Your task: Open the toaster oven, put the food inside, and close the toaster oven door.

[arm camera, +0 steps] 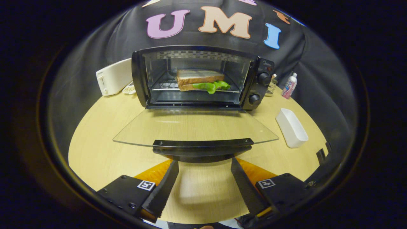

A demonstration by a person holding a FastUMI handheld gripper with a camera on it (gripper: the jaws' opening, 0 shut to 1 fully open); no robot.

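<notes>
A black toaster oven stands at the back of the wooden table. Its glass door hangs down flat toward me, fully open. A sandwich with green lettuce sticking out lies on the wire rack inside the cavity. The door's black handle bar runs across just ahead of my fingertips. My gripper is open, its two fingers spread wide just below and in front of the handle, with nothing between them.
A white toaster and a small dish stand left of the oven. To its right sit a wire rack, a bottle and a white rectangular tray. The wooden table lies bare on the left of the door.
</notes>
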